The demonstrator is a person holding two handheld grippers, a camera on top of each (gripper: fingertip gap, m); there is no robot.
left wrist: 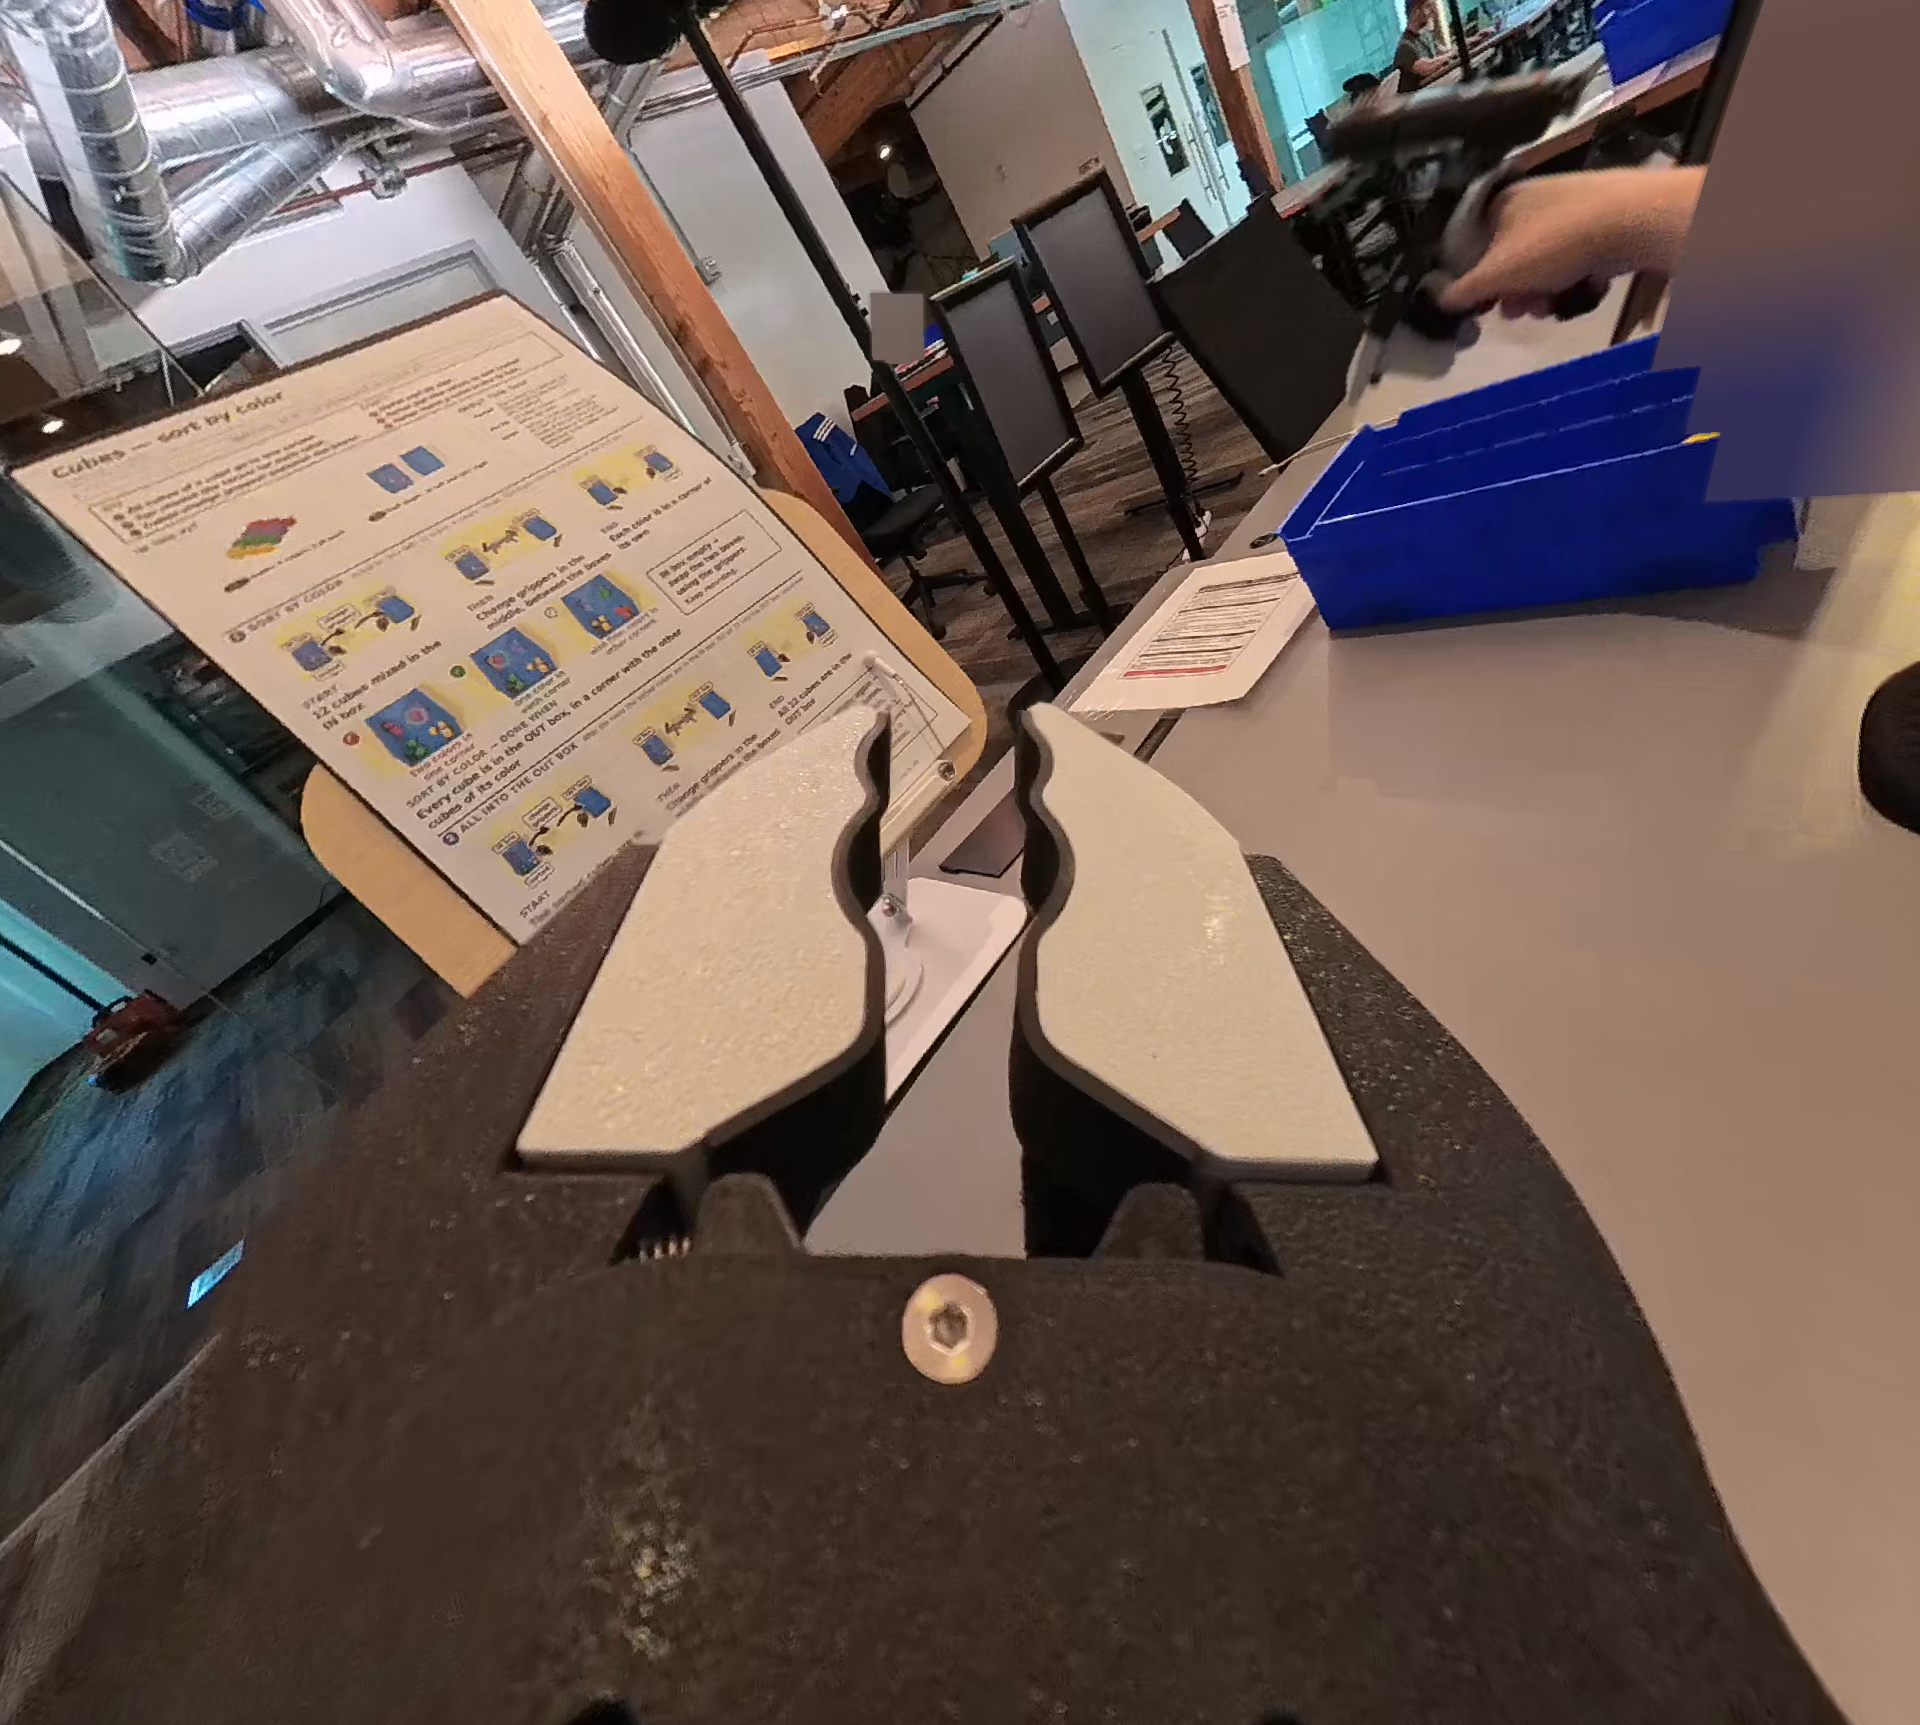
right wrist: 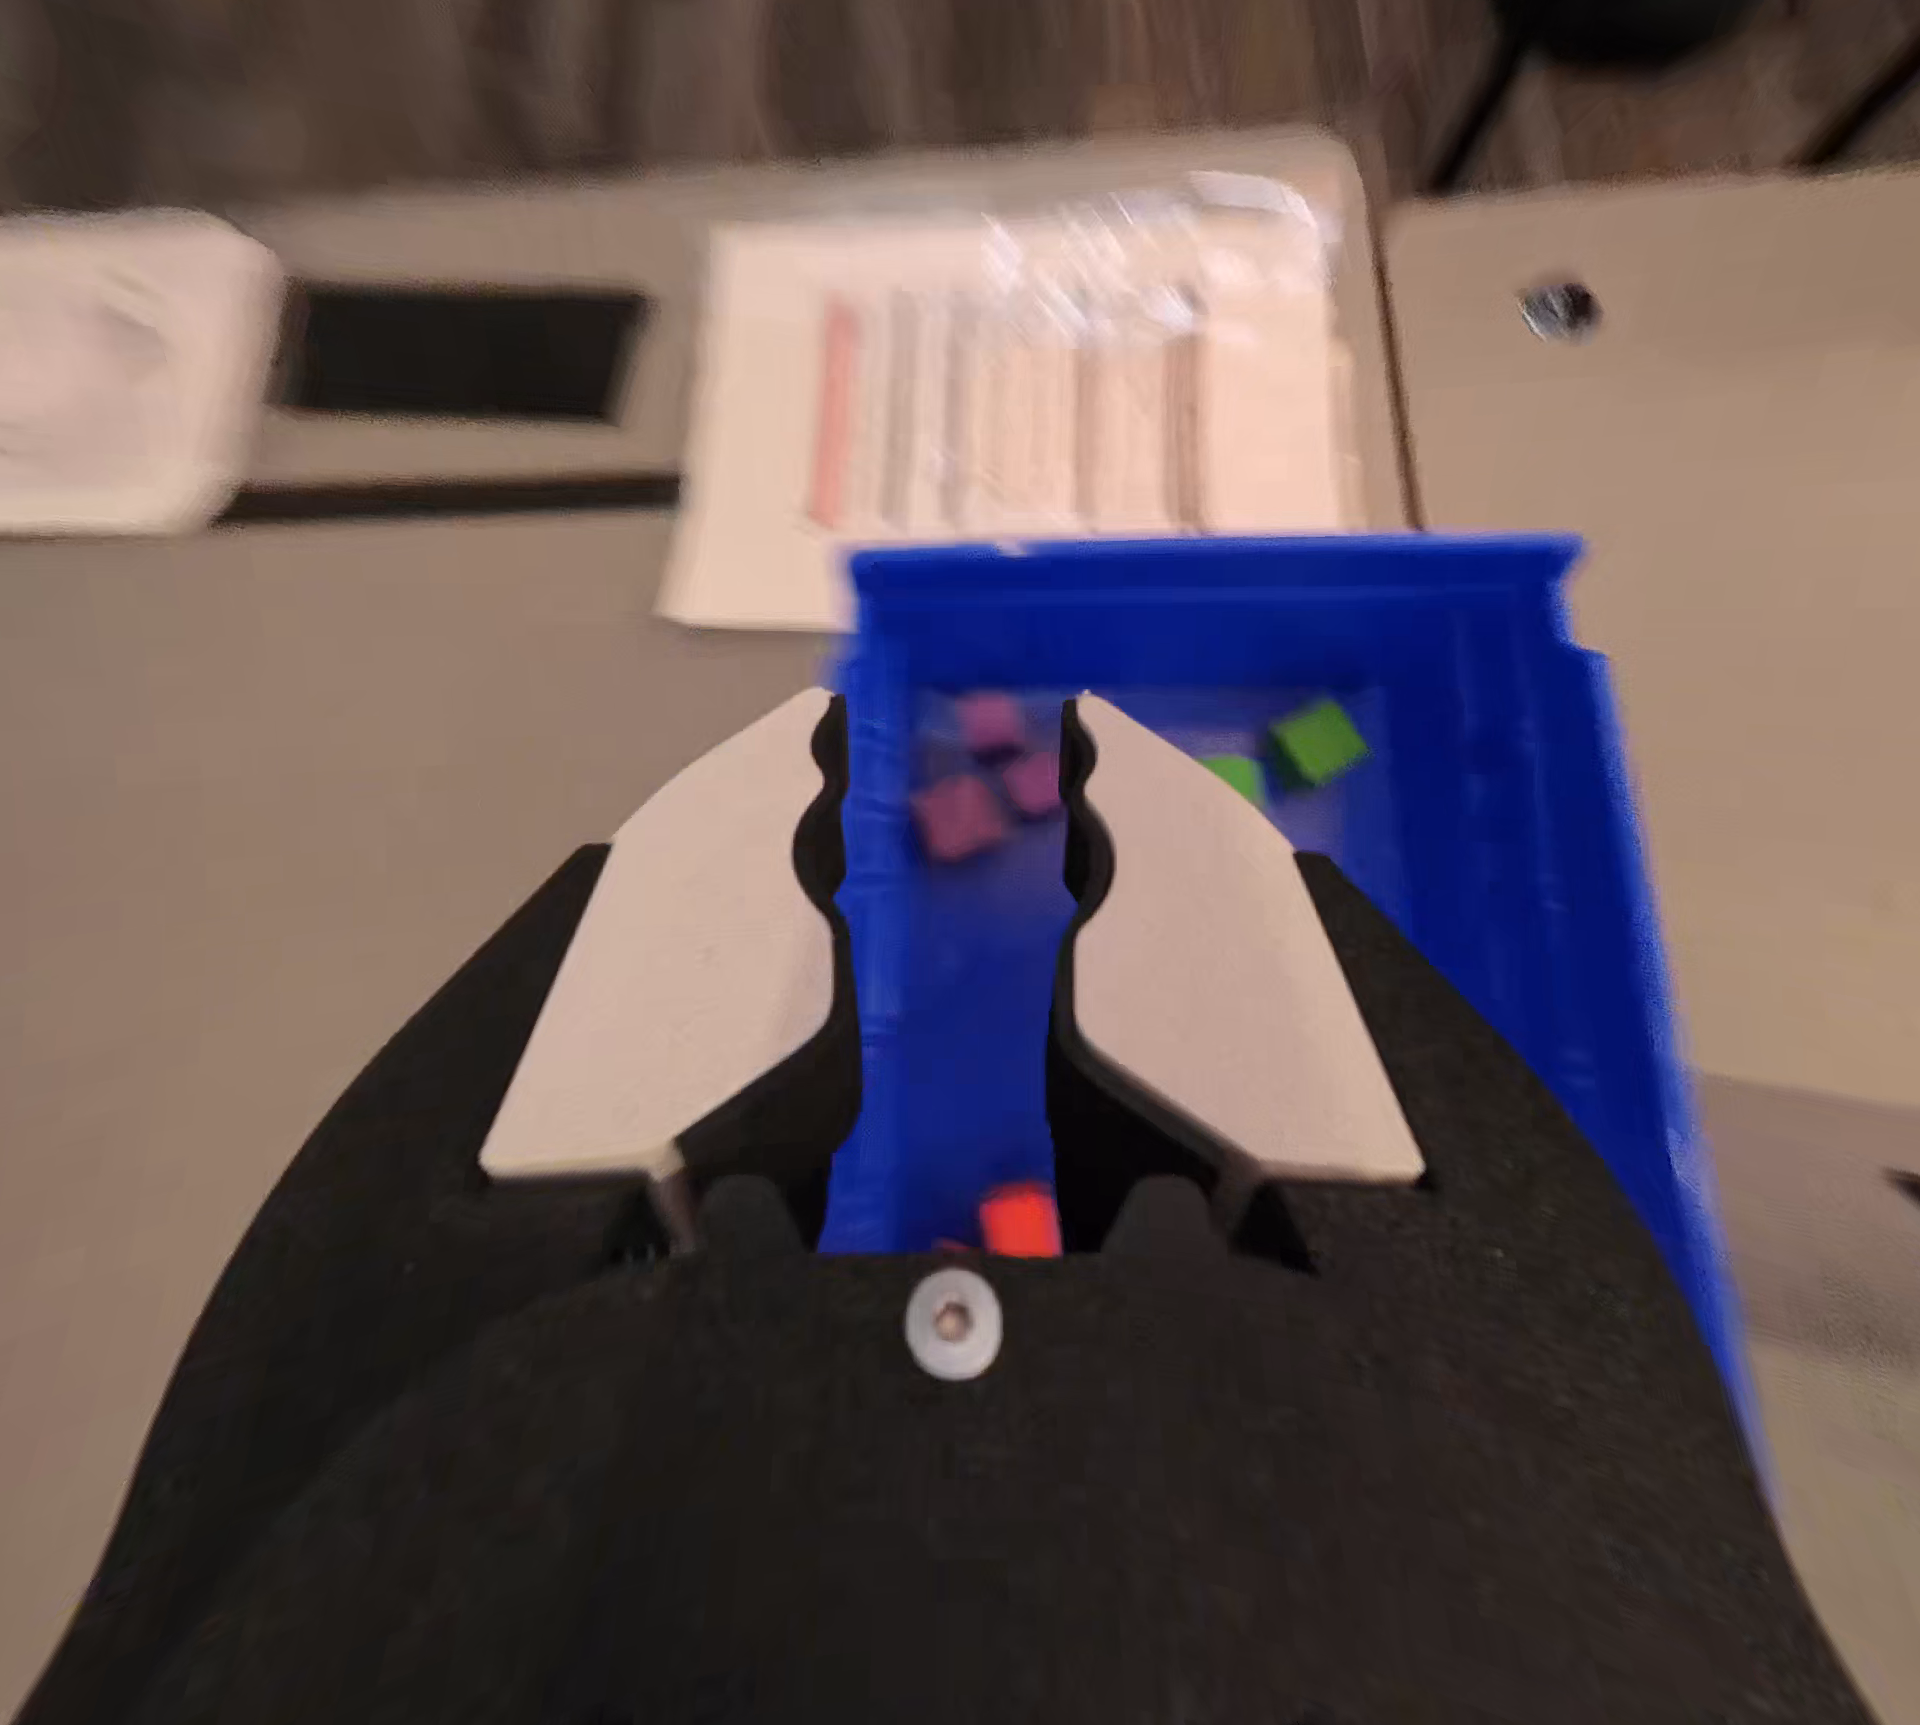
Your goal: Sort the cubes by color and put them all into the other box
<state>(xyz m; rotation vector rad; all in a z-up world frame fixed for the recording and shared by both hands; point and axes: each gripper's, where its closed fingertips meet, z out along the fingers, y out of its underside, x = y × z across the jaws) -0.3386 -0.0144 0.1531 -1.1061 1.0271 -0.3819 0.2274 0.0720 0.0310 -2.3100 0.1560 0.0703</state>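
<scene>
Blue plastic fills the middle of the right wrist view: a blue box (right wrist: 1475,896) on the grey table (right wrist: 364,792). Inside it, purple cubes (right wrist: 961,808) lie at the upper left, green cubes (right wrist: 1314,740) at the upper right, and a red cube (right wrist: 1018,1223) low in the frame. The right gripper (right wrist: 956,719) hangs above it, jaws apart and empty. The left gripper (left wrist: 951,725) is also parted and empty, aimed at an instruction board (left wrist: 447,595). Another blue box (left wrist: 1527,532) stands at the right.

— What sort of place is this?
— An open workshop-style office: exposed silver ducts (left wrist: 260,106) and timber beams (left wrist: 613,221) overhead.
— And lower down?
— Monitors on stands (left wrist: 1013,376), long worktables (left wrist: 1455,844), blue bins (left wrist: 1538,522), a laminated instruction board (left wrist: 468,595).
</scene>
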